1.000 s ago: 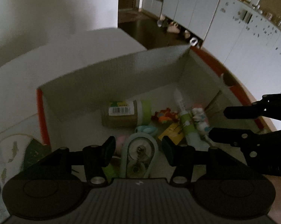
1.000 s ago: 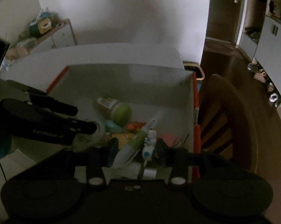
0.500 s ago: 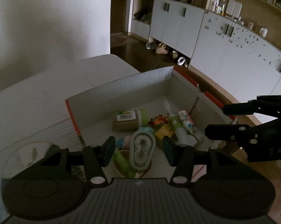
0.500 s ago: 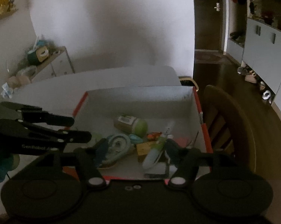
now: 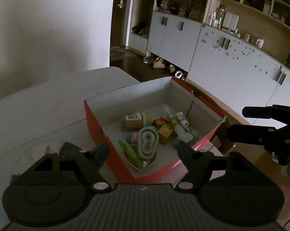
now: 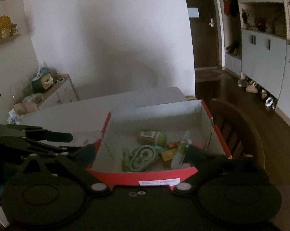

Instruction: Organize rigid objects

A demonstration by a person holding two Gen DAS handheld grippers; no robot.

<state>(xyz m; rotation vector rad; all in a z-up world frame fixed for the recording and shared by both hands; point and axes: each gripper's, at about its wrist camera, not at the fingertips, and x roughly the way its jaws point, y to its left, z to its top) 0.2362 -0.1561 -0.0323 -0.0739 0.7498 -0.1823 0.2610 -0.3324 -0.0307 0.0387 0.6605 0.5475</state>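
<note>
In the lower centre of both views, the red cardboard box with white inside walls [image 5: 185,104] already holds a jumble of small items. The left gripper [image 5: 142,149] and the right gripper [image 6: 139,151] have both just been opening, and now gape wide and empty. Judging by this, little sorting remains.

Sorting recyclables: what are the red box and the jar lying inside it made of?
Red box: looks like cardboard, red outside, matte white inside, with thin folded walls. Jar: probably glass or clear plastic with a paper barcode label and a green lid; the dim picture leaves it open.

Both the left gripper [image 5: 142,150] and the right gripper [image 6: 142,152] are matte black, with two round discs, silver screws and a ribbed grey centre plate.
</note>
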